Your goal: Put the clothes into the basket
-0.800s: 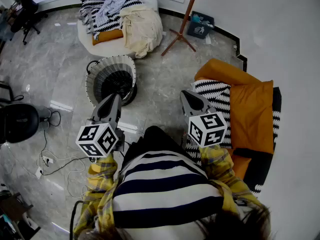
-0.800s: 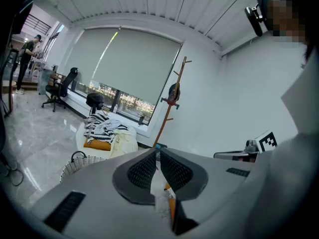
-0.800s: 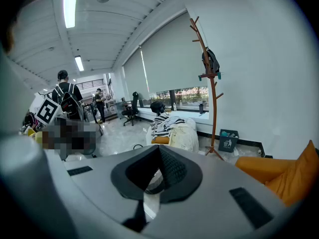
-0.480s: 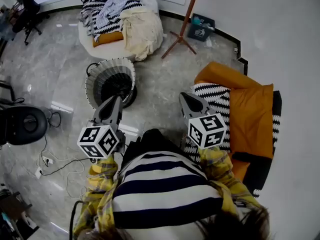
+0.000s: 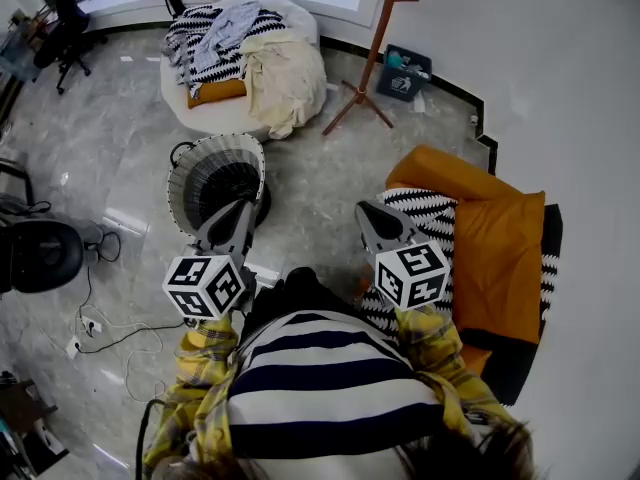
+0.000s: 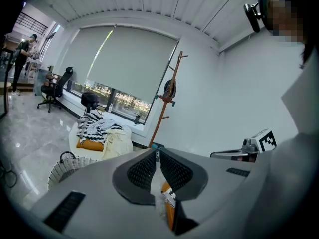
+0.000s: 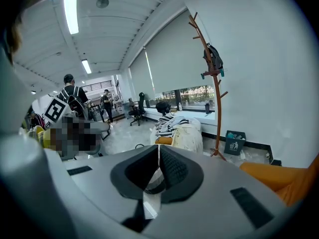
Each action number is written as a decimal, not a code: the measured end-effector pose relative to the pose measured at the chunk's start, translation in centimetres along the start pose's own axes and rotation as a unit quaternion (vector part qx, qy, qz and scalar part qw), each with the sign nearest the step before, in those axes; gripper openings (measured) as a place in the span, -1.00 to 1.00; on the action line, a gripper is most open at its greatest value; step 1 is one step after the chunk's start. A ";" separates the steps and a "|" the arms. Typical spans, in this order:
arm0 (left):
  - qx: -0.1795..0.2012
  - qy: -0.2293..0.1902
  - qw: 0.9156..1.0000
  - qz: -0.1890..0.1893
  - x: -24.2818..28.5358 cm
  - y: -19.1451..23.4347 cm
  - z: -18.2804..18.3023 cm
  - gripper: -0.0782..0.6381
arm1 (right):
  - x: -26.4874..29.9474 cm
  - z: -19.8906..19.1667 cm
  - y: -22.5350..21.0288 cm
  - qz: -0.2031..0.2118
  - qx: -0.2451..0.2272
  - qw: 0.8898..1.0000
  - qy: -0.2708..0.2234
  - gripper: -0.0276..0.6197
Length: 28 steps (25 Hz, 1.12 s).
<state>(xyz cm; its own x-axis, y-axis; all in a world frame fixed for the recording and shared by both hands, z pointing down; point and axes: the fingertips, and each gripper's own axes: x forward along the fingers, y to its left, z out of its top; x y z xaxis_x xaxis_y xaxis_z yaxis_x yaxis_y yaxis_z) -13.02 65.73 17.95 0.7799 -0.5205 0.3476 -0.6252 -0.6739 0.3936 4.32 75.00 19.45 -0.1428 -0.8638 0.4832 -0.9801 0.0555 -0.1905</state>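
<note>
The clothes (image 5: 245,53), a striped, grey and cream heap, lie on a round white cushion at the far side of the floor. They also show in the left gripper view (image 6: 99,131) and the right gripper view (image 7: 177,128). The white woven basket (image 5: 215,173) with a dark inside stands on the floor between me and the heap. My left gripper (image 5: 238,211) hangs in the air just in front of the basket's near rim, shut and holding nothing. My right gripper (image 5: 366,212) is level with it to the right, shut and holding nothing too.
An orange and zigzag floor cushion (image 5: 500,248) lies at the right by the wall. A wooden coat stand (image 5: 365,58) and a small dark bin (image 5: 403,73) stand behind it. A black office chair (image 5: 35,253) and cables (image 5: 100,318) are at the left. People (image 7: 72,101) stand far off.
The basket and the clothes heap have slid a little nearer in the head view. Both grippers have stayed shut and side by side.
</note>
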 end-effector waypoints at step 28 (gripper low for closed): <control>-0.010 0.005 1.000 0.025 8.1 3.5 1.6 -0.67 | 8.3 3.4 -4.0 0.044 -0.009 0.999 -0.003 -0.36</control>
<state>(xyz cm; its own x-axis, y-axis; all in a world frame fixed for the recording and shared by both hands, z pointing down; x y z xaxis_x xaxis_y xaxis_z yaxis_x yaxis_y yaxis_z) -8.79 58.31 20.79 0.7469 -0.5486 0.3758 -0.6645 -0.6358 0.3926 7.54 65.93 21.32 -0.2280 -0.8581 0.4600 -0.9661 0.1408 -0.2162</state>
